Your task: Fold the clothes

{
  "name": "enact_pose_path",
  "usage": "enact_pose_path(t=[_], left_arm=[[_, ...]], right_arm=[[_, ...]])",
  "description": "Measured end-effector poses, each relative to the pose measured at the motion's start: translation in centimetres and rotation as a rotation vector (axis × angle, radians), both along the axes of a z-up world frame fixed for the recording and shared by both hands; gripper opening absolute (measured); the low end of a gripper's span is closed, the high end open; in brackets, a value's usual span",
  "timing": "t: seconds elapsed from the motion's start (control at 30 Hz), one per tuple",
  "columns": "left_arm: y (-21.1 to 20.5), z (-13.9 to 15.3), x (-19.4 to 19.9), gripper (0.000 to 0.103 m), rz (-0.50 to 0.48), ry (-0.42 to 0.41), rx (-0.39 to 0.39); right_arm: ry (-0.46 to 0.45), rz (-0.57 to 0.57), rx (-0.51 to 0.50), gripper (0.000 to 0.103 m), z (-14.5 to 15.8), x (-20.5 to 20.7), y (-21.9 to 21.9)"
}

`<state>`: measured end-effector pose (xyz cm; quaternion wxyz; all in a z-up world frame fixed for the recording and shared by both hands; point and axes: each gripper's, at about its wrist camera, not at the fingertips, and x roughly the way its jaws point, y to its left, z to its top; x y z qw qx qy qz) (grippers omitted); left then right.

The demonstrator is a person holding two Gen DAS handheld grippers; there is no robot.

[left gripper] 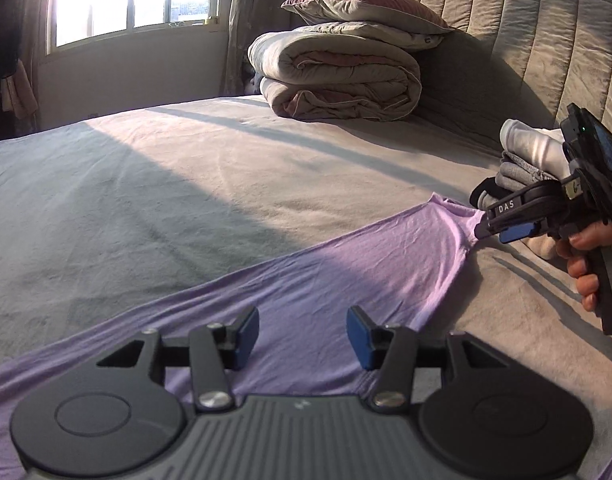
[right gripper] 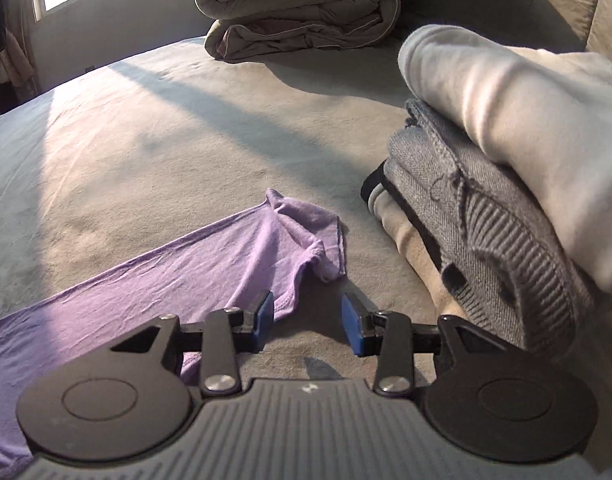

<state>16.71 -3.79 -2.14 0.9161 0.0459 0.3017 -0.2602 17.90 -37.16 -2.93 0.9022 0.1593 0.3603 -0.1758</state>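
The lilac garment lies stretched flat along the bed's near side, its near end cut off behind the left claw, whose jaws stand apart and empty above it. The right claw, parted too, holds nothing beside the crumpled sleeve end. A folded stack crowds its right; wide bare bed lies beyond.

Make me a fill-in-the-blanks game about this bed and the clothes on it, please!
1. The shirt lying stretched on the bed is colored ____.
2. On the folded clothes pile, the top piece is colored ____.
3. Both the left claw and the right claw have jaws that are ____.
4. On top of the folded quilt sits a ____.

Missing words: purple; white; open; pillow
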Motion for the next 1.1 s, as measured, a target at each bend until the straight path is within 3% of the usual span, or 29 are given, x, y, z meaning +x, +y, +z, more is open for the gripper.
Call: enact_pose_path(t=[0.13,0.27,0.43,0.6,0.8,0.93,1.1], left_arm=[[0.5,-1.2,-0.5,0.05,0.019,0.048,-0.031],[0.3,-1.9,0.3,0.05,0.032,0.093,-0.081],[-1.4,-0.9,3.3,0.048,-0.01,0.157,-0.093],[-7.1,0.6,8.8,0.048,-0.066,0.239,-0.118],[-14.6,-1.1,14.8,0.049,-0.046,0.355,-0.215],[-18.9,-2.2,17.7,0.05,-0.068,0.367,-0.238],[-24.2,-1.9,20.5,0.054,-0.152,0.385,-0.157]], right_arm=[[-0.147,-0.09,0.264,0.041,-1.1,-1.2,-2.1],[-0.293,-0.157,0.42,0.041,-2.6,-1.3,-3.0],[-0.399,-0.313,0.467,0.039,-3.5,-2.6,-2.8],[-0.512,-0.401,0.531,0.033,-4.7,-3.8,-2.8],[-0.611,-0.446,0.594,0.005,-6.7,-4.2,-3.4],[-0.634,-0.429,0.662,0.005,-7.0,-4.0,-3.8],[-0.595,-0.473,0.687,0.007,-6.0,-4.2,-3.2]])
